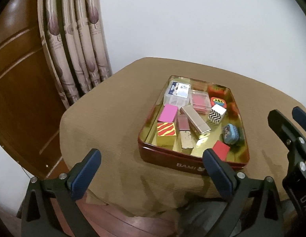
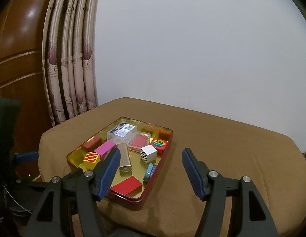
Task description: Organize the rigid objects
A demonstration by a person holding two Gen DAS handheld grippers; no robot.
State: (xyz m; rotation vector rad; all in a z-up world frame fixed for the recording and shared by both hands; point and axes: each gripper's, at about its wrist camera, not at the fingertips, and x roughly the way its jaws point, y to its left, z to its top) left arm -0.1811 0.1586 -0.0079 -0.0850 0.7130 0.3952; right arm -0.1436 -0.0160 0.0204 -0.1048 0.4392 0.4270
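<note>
Red tin — one, two grippers

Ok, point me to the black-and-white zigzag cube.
The zigzag cube sits inside the red tin toward its right wall, just in front of the round red badge-like piece and right of the silver bar; the left wrist view shows it too.

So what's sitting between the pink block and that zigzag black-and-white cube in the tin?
A silver metal case lies there at a slant, between the pink block and the zigzag cube. The left wrist view shows it best.
</note>
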